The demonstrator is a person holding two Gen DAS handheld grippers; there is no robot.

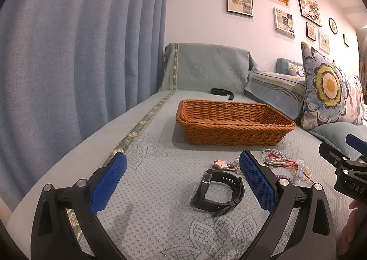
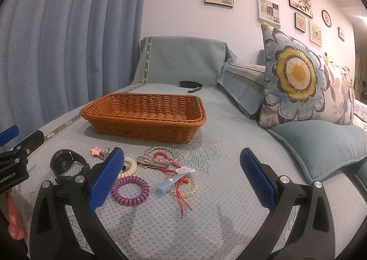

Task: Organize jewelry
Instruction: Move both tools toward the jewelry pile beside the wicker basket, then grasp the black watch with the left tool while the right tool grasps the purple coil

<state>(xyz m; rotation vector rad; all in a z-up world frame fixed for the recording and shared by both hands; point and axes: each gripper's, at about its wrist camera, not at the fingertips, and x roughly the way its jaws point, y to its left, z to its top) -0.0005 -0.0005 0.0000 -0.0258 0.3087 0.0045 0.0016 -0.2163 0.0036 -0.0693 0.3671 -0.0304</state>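
Note:
A brown wicker basket (image 1: 231, 123) (image 2: 144, 117) stands on the sofa seat and looks empty. A black watch (image 1: 216, 190) (image 2: 67, 164) lies in front of it, between my left gripper's (image 1: 182, 178) open fingers. Beside it lies a heap of jewelry: a pink star clip (image 2: 95, 151), a purple coil hair tie (image 2: 129, 190), a cream coil bracelet (image 2: 129, 166), a silver clip (image 2: 151, 162), a red cord (image 2: 181, 193), a blue hair clip (image 2: 166, 184) and clear bead bracelets (image 2: 160, 151). My right gripper (image 2: 181, 176) is open and empty above the heap.
A black band (image 1: 221, 92) (image 2: 191, 84) lies behind the basket by the covered sofa arm (image 1: 206, 67). Flowered cushions (image 2: 296, 81) and a teal cushion (image 2: 321, 145) line the right. A blue curtain (image 1: 68, 53) hangs on the left.

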